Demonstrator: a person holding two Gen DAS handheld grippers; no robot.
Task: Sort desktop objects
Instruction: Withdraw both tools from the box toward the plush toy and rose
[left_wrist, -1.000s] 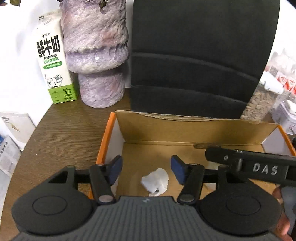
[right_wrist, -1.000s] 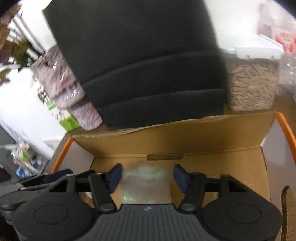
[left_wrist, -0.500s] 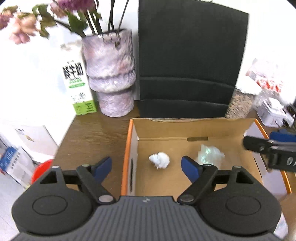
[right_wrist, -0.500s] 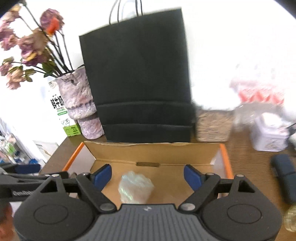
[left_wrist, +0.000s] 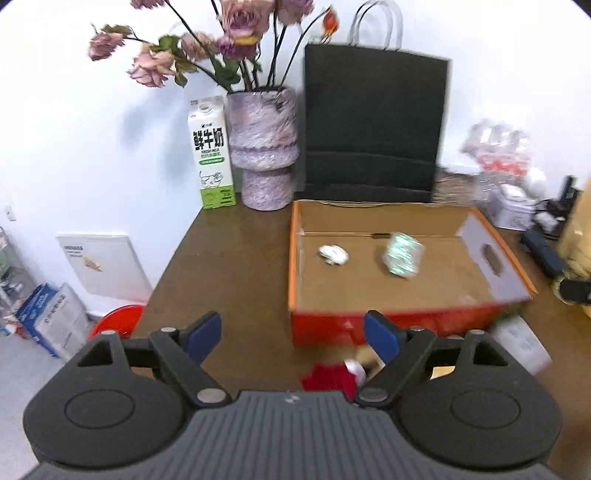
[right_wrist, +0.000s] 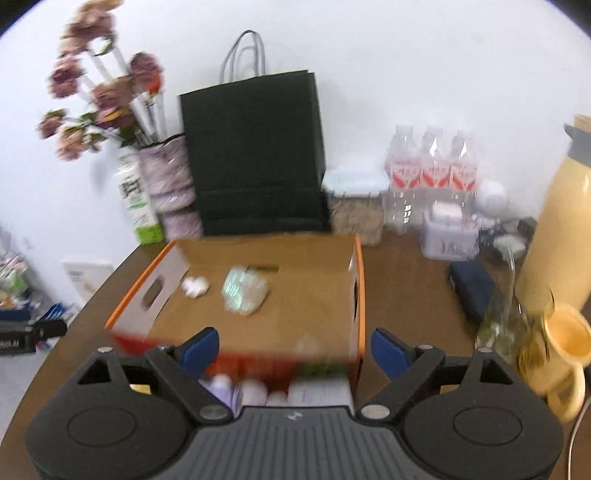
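A: Where are the grippers?

B: The left gripper (left_wrist: 293, 334) is spread wide with nothing between its blue pads, above the brown worktop (left_wrist: 229, 266) just before the cardboard box (left_wrist: 293, 258). The right gripper (right_wrist: 295, 347) is spread just as wide, also holding nothing, over the box's near wall.

A: And inside the box?

B: 2 things lie on its floor, apart from each other: a white crumpled paper ball (left_wrist: 333, 254) toward the left, and a crumpled clear wrapper (left_wrist: 402, 254) (greenish sheen) nearer the middle.

A: Behind it?

B: A black paper bag (left_wrist: 373, 122), a purple vase (left_wrist: 264, 147) of dried flowers, and a milk carton (left_wrist: 211, 151). To the right stand 3 water bottles (right_wrist: 430, 170) and a yellow jug (right_wrist: 561, 218).
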